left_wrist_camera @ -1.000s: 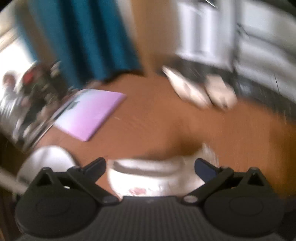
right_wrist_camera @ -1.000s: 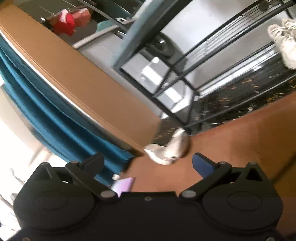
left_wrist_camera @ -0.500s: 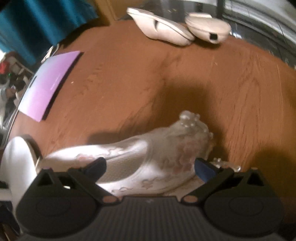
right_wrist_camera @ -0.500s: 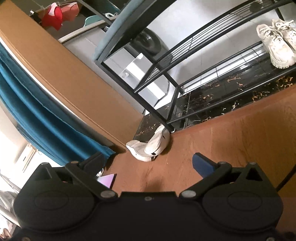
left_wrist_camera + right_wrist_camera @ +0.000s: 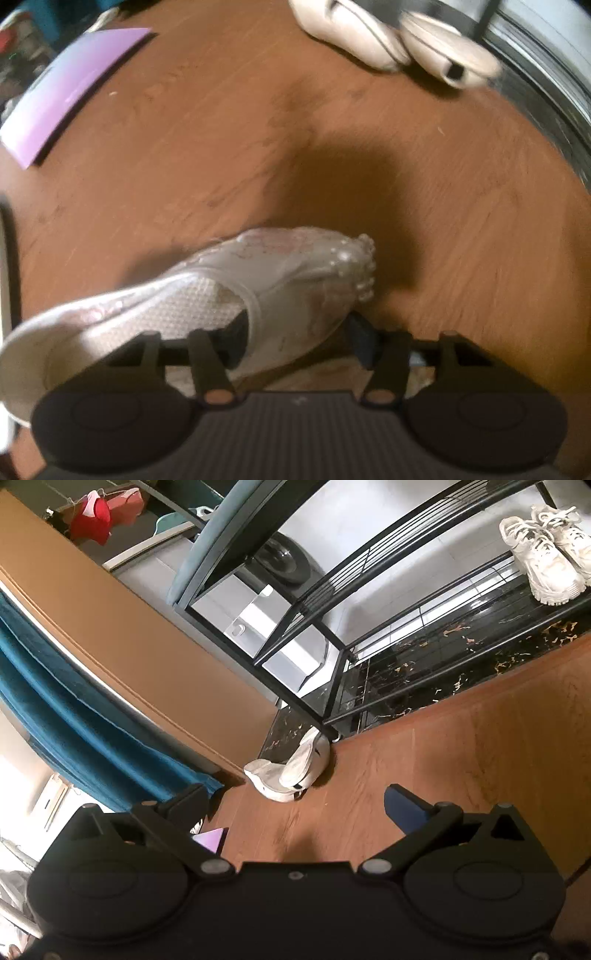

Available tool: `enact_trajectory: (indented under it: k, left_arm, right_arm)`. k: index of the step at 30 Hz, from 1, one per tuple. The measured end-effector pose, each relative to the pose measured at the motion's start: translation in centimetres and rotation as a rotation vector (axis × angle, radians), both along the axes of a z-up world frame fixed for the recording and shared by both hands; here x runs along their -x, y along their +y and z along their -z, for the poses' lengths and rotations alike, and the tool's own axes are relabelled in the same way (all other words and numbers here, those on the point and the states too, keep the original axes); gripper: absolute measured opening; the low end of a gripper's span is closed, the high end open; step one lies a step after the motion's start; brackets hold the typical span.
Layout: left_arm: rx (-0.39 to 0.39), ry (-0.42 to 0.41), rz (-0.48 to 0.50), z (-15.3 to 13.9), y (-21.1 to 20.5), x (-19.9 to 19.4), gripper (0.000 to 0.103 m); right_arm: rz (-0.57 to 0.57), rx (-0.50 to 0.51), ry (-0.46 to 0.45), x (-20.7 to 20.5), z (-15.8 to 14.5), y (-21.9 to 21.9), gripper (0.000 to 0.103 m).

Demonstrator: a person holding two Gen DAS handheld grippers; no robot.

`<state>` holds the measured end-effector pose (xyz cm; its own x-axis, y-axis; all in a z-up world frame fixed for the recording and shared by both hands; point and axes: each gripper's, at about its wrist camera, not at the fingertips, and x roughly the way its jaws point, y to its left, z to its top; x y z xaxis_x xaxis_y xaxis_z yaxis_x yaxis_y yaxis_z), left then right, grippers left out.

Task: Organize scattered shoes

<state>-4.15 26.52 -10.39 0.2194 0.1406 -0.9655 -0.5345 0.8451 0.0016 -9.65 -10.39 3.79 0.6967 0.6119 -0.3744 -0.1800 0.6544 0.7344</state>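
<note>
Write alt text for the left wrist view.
The left tool has just closed its jaws on the side wall of a white beaded shoe on a brown wooden floor. A pair of beige shoes lies beyond, a purple sheet far left.

From the right wrist, the right gripper stood with its jaws apart and empty above the brown floor, facing a pale pair of shoes heaped at the foot of a black rack, where white sneakers sat on a shelf.
</note>
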Motion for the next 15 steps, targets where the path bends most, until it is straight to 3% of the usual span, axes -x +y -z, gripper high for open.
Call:
enact_trajectory:
  k: [2, 5, 7, 15]
  left_arm:
    - [-0.01, -0.013, -0.017, -0.3, 0.1, -0.3, 0.032]
    - [0.006, -0.047, -0.051, -0.8, 0.5, -0.5, 0.026]
    - [-0.023, -0.068, -0.011, -1.5, -0.2, -1.2, 0.021]
    - [0.003, -0.142, 0.104, -4.9, -5.4, -5.1, 0.02]
  right_arm:
    - [0.004, -0.004, 0.009, -0.2, 0.1, -0.1, 0.103]
    - [0.011, -0.009, 0.014, -0.4, 0.3, -0.2, 0.103]
    - [0.016, -0.01, 0.017, -0.6, 0.4, -0.3, 0.103]
    - [0.115, -0.045, 0.02, -2.2, 0.2, -2.7, 0.103]
